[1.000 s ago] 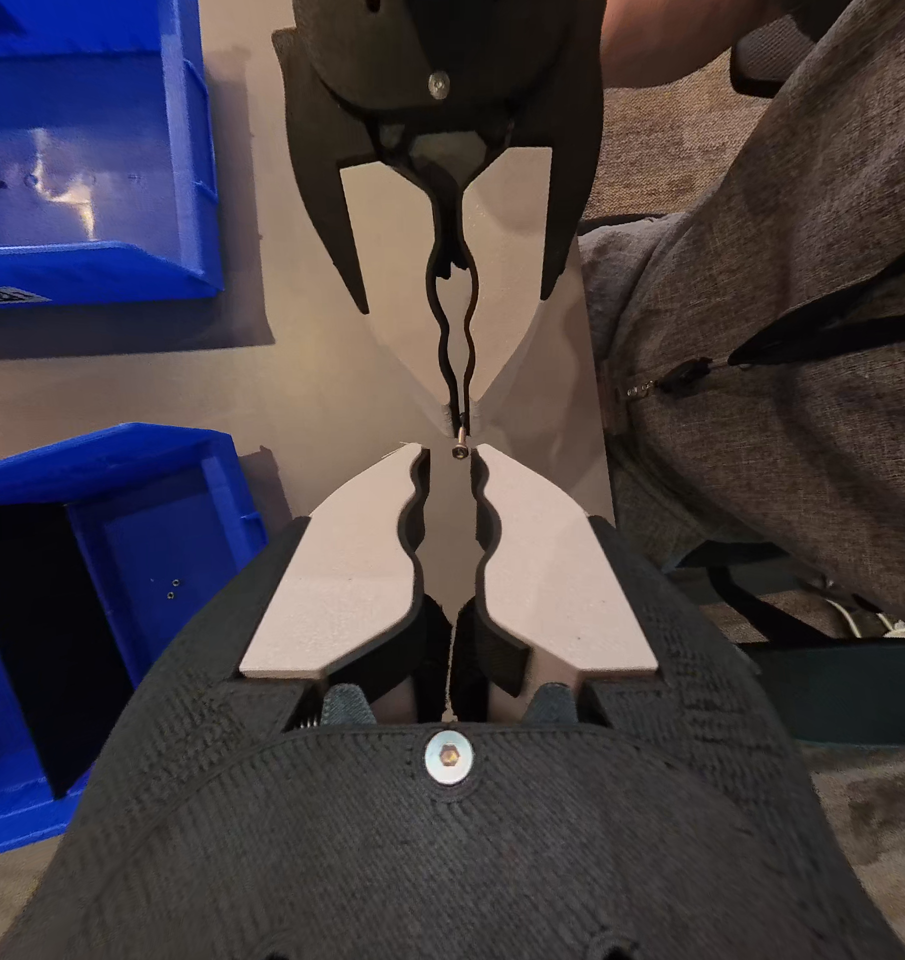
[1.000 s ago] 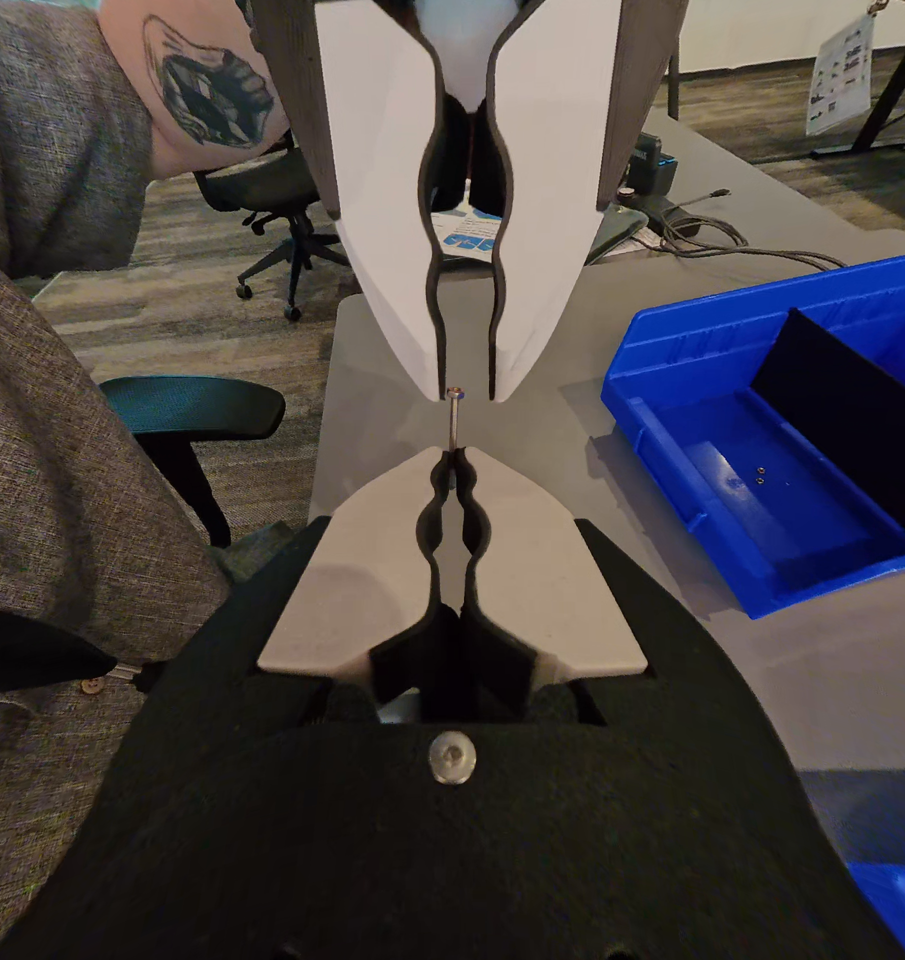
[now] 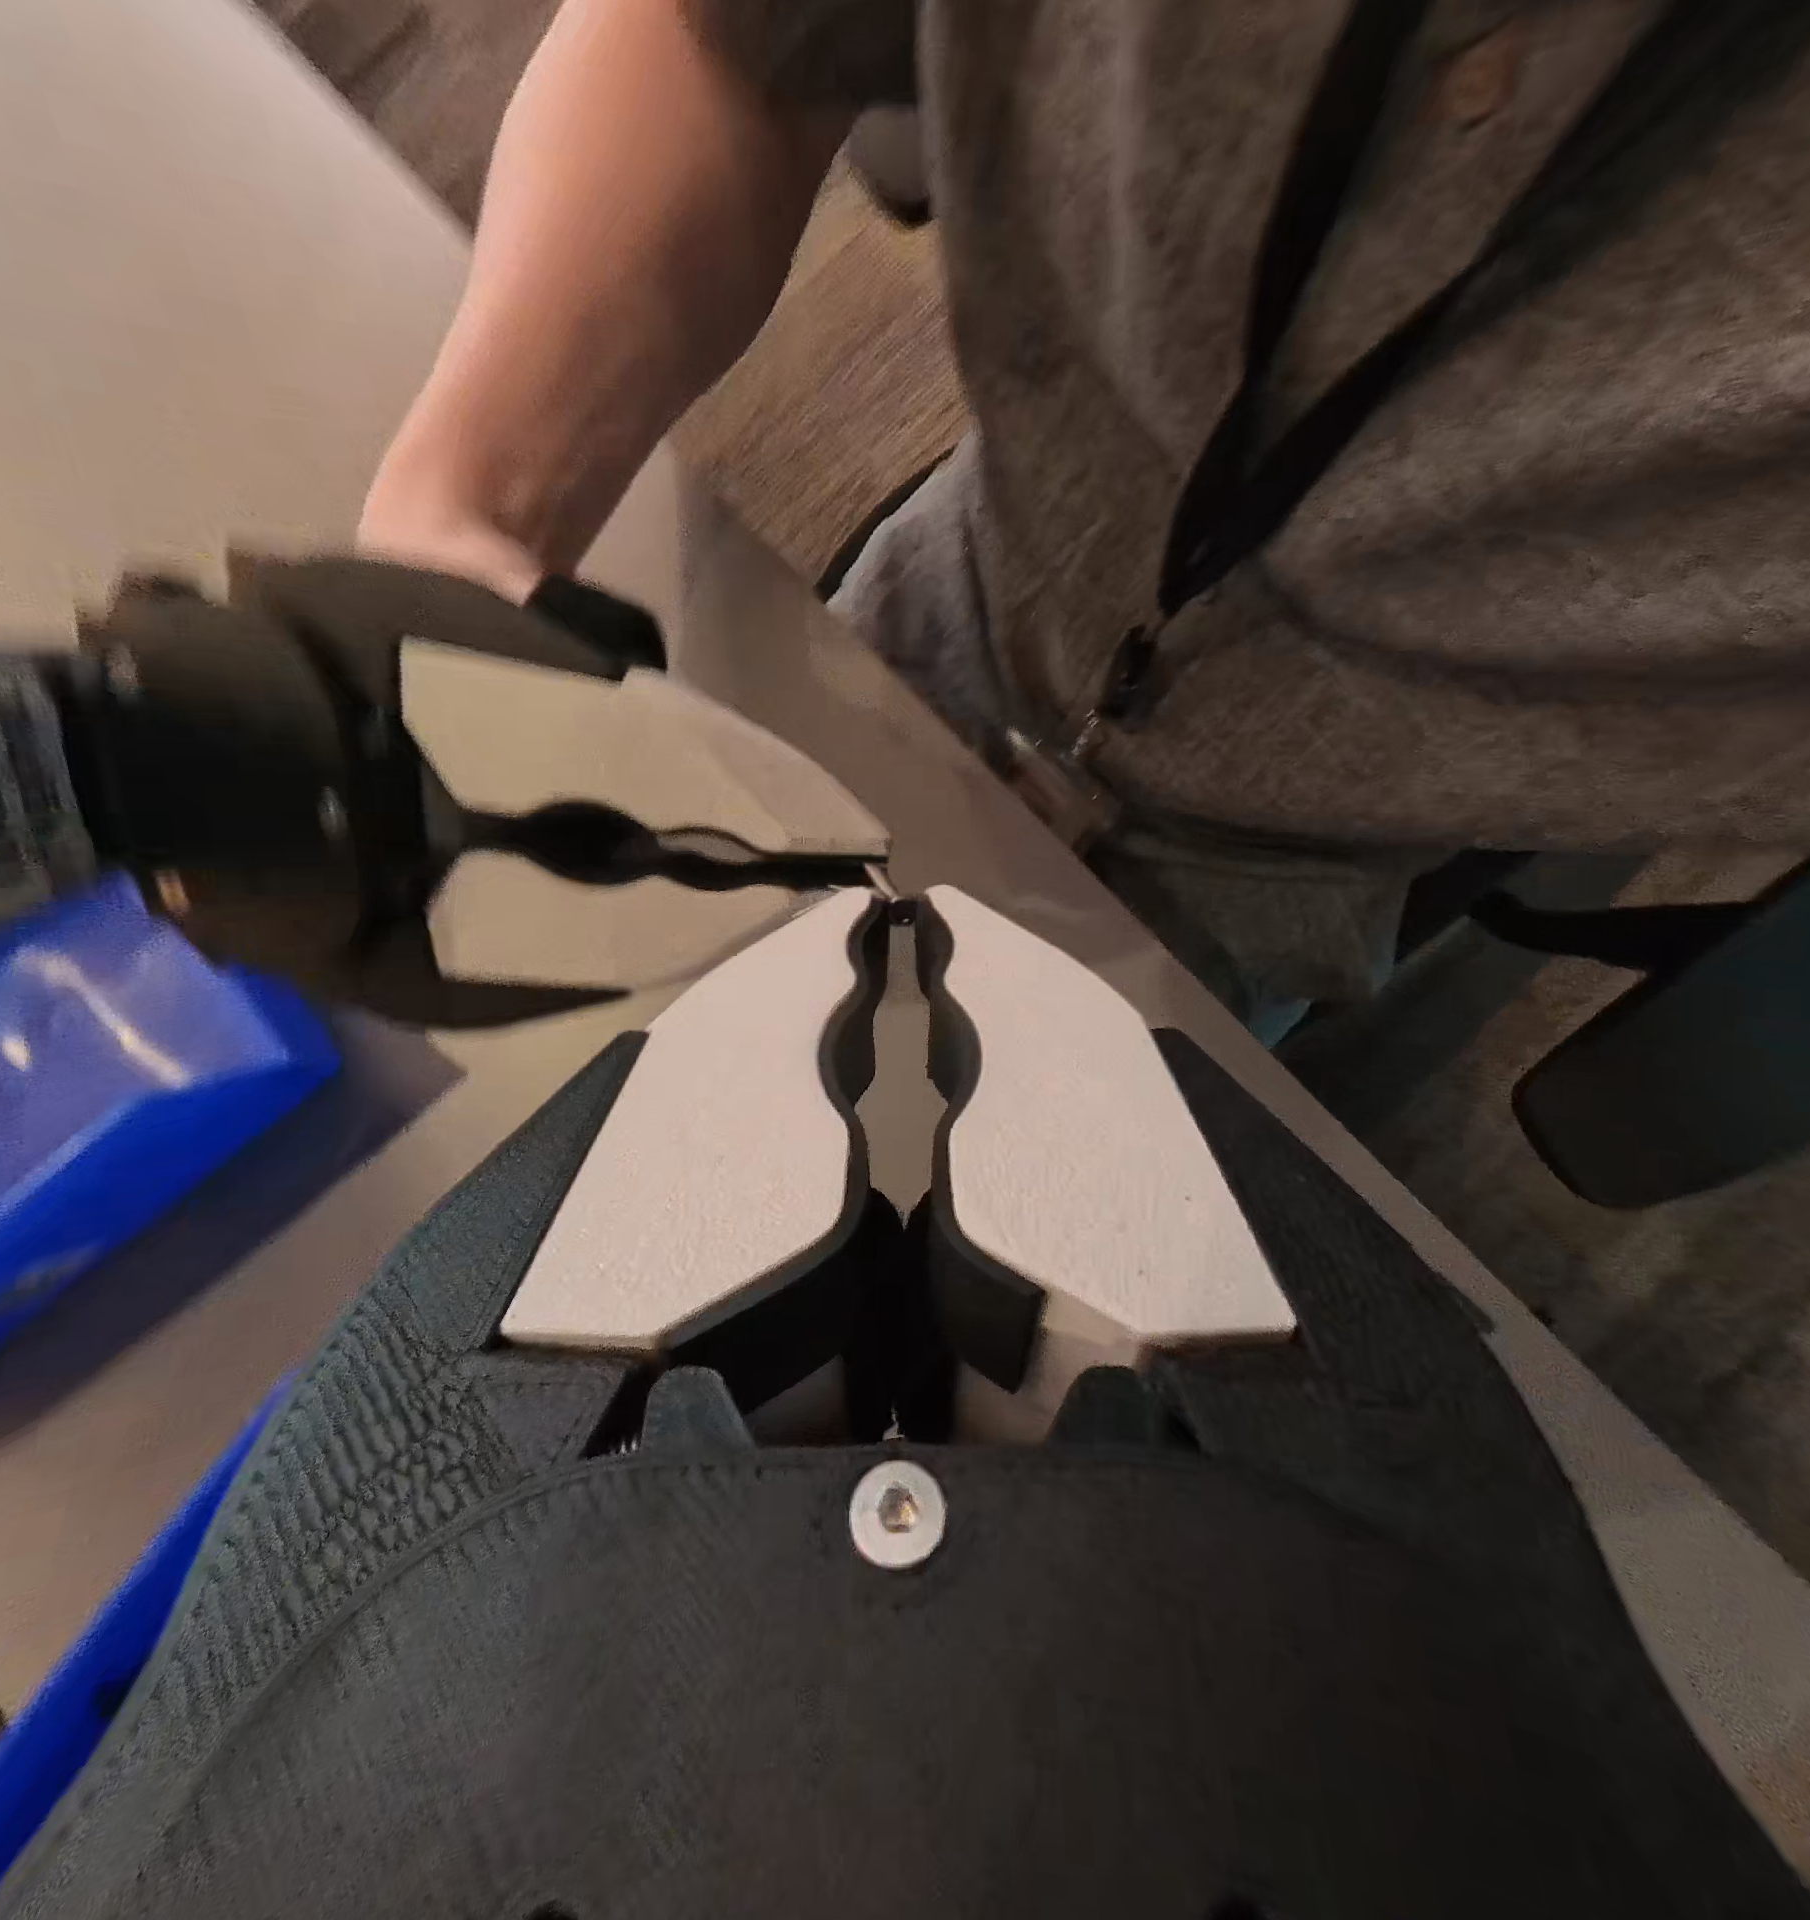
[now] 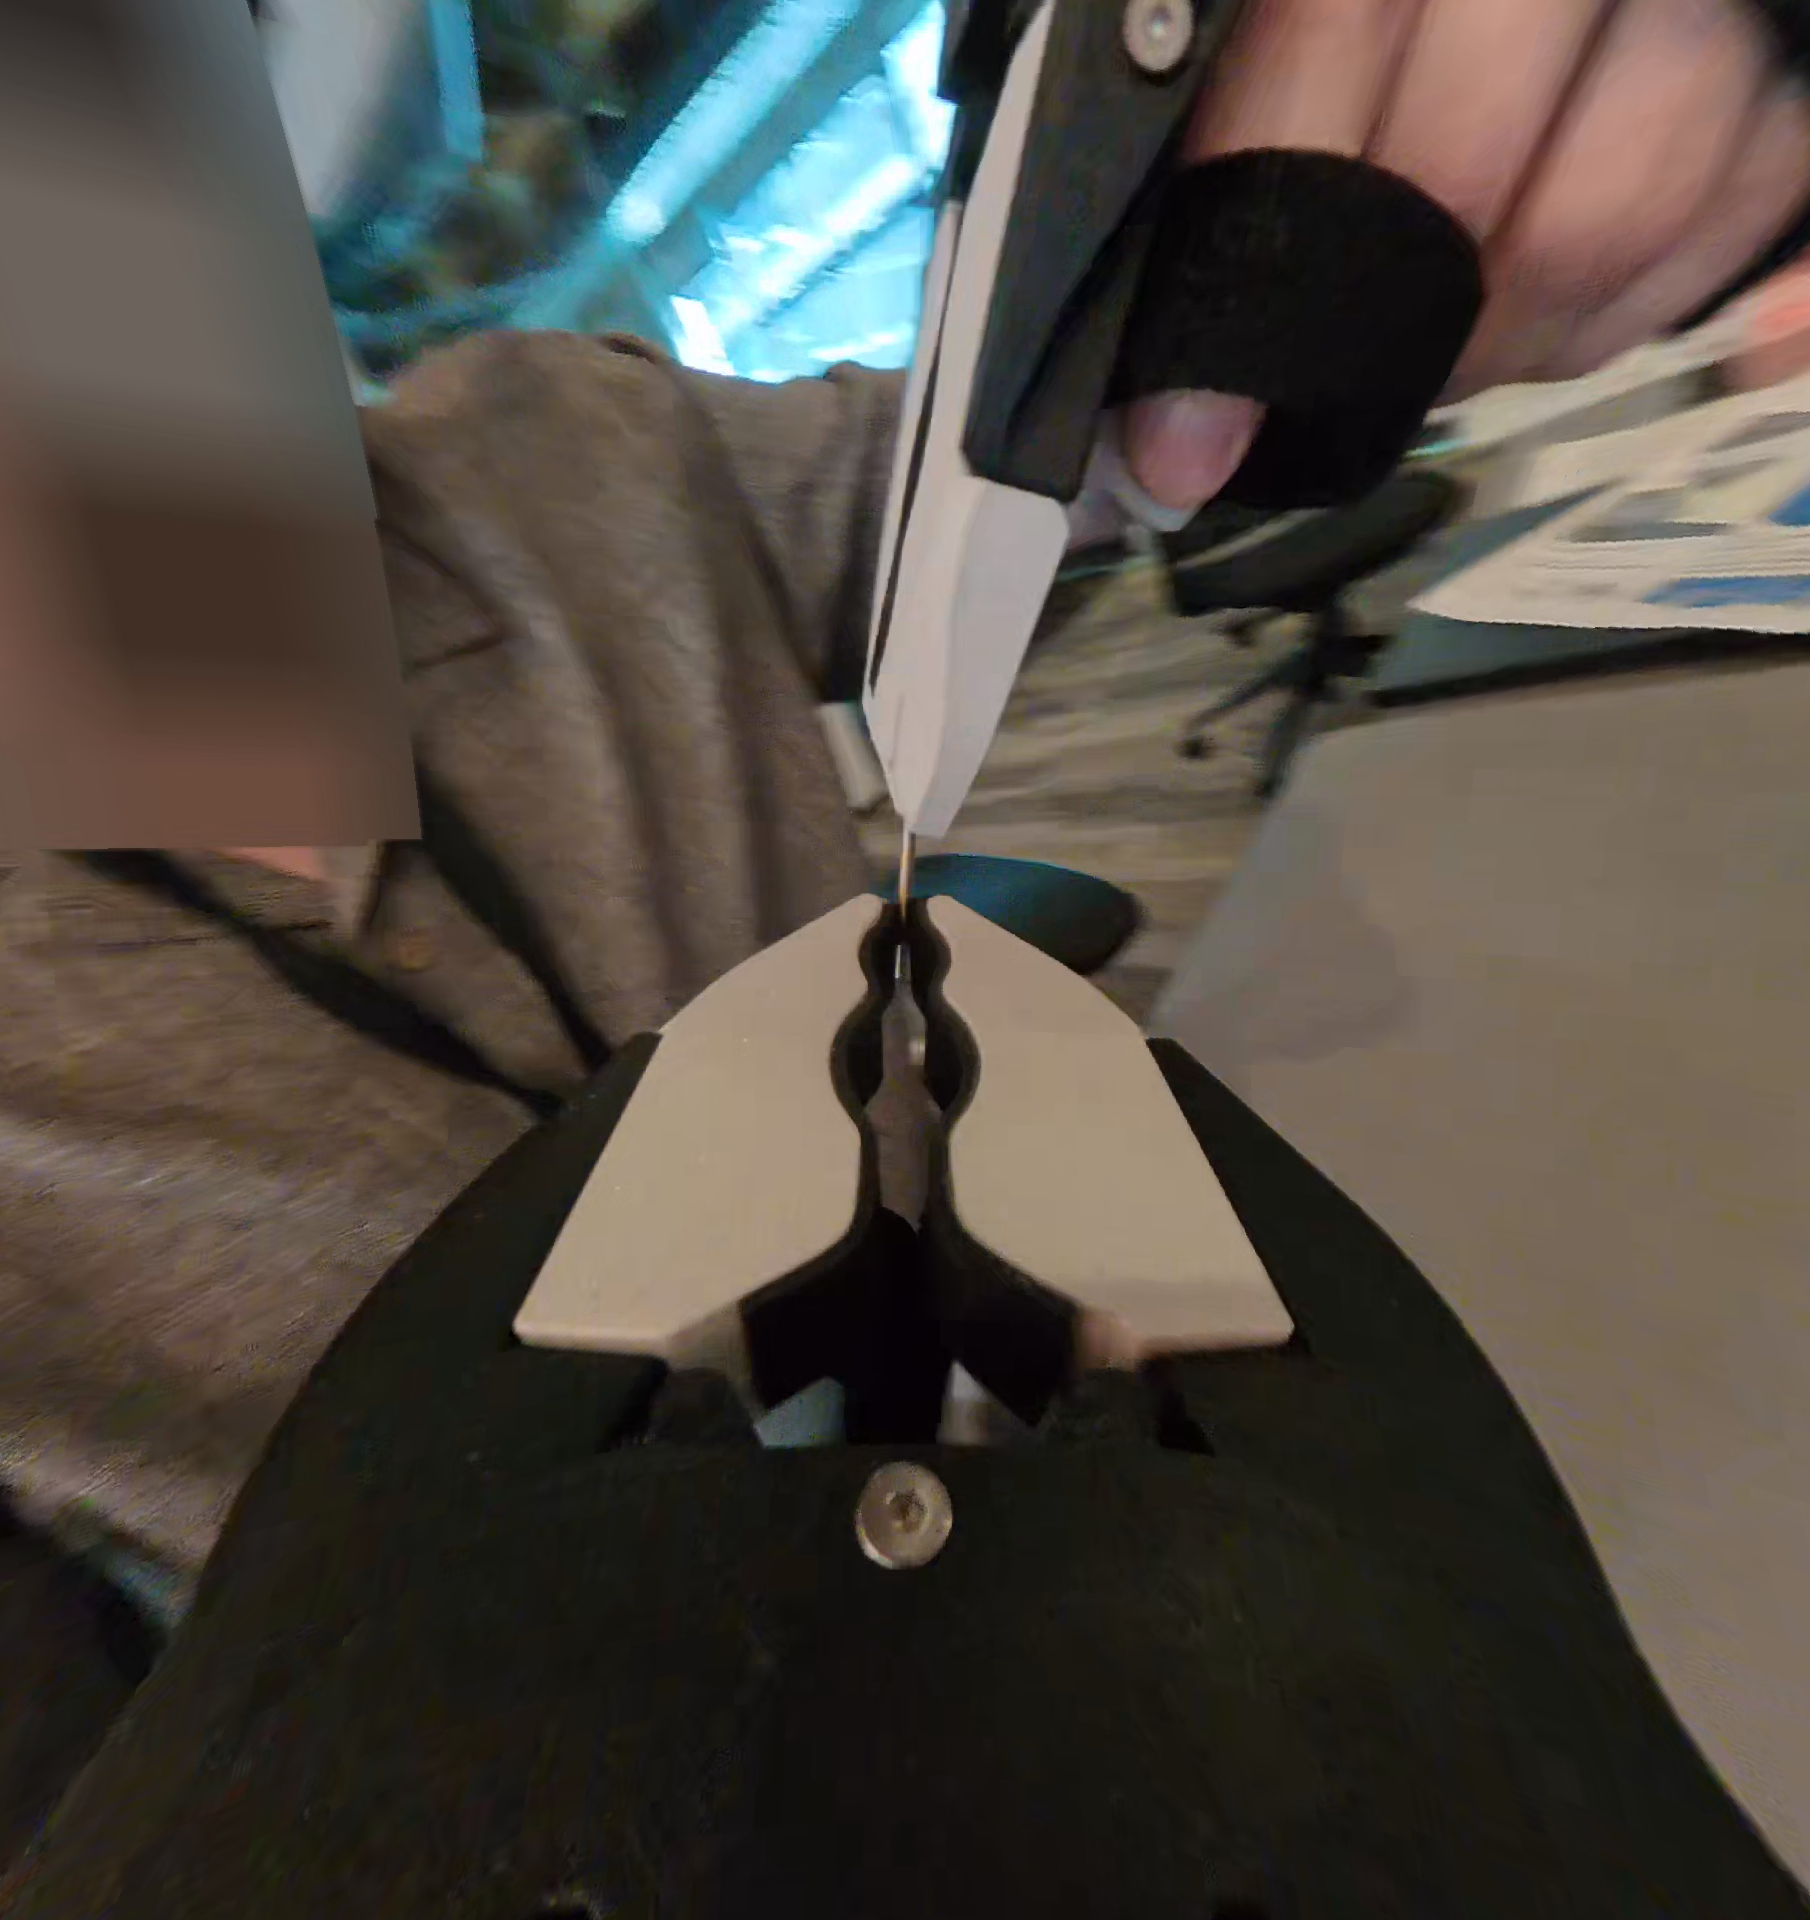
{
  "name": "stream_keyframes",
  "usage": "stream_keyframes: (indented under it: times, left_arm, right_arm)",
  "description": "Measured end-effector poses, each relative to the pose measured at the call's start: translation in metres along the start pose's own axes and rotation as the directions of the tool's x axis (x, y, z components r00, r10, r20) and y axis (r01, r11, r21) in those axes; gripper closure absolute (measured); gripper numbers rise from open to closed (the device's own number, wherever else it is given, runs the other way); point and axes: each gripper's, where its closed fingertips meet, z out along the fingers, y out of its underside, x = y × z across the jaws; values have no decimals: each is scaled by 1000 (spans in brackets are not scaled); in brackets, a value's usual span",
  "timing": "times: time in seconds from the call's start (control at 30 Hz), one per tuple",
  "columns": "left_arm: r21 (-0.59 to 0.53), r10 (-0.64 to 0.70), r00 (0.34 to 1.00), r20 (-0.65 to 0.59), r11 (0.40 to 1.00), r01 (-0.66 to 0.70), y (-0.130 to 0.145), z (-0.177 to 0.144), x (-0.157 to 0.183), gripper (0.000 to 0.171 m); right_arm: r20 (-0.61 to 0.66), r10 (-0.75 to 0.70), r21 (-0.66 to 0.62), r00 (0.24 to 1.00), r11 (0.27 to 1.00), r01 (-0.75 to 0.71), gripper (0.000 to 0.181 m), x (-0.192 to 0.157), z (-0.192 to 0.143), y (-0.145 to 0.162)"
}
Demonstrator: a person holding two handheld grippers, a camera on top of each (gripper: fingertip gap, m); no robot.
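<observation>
I read the right gripper (image 4: 906,912) as closed down to a hairline gap at the tips, with a thin metal screw (image 4: 908,871) clamped between them; the wavy inner edges farther back along the fingers stand apart and hold nothing. The screw's bare shank runs up and away from these tips, over the near edge of the grey table (image 4: 1555,1039), and ends at the tip of the left gripper (image 3: 899,902), which comes down from the top of the right wrist view edge-on. In the left wrist view I see the left gripper's own tips drawn almost together around a small dark piece, which I take to be the far end of the same screw; motion blur keeps me from confirming the contact surfaces. The right gripper enters that view from the left, roughly square to the left gripper, the two sets of tips just beside each other. Both grippers are off the table surface. A hand (image 4: 1503,208) with a black finger sleeve grips the left gripper's body. A blue bin (image 3: 101,1091) stands on the table at the left, well apart from the tips. A grey jacket (image 3: 1452,520) fills the background.
</observation>
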Motion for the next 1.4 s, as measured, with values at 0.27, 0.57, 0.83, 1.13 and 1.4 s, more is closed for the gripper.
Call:
stream_keyframes:
  times: [0.27, 0.57, 0.83, 1.13, 1.4]
  left_arm:
    - [15, 112, 994, -7, 994, -112, -13, 0, -4, 166]
    - [-2, 13, 998, 63, 1000, -13, -8, -10, -8, 152]
    - [-15, -121, 979, 163, 992, 126, 1, -21, -20, 126]
    - [37, -424, 835, 351, 897, 441, 37, -35, -36, 150]
    - [5, -441, 831, 339, 884, 467, 35, -24, -38, 154]
  right_arm:
    - [263, 68, 67, 962, 994, -88, 179, -17, 8, -3]
    - [161, 42, 49, 986, 998, -50, 179, -8, 7, -7]
    - [-173, -55, 6, 983, 998, 57, 179, 14, 2, -9]
    - [-708, -310, -260, 635, 950, 174, 179, 46, -32, -7]
    - [-768, -462, -460, 443, 880, 120, 179, 56, -40, -8]
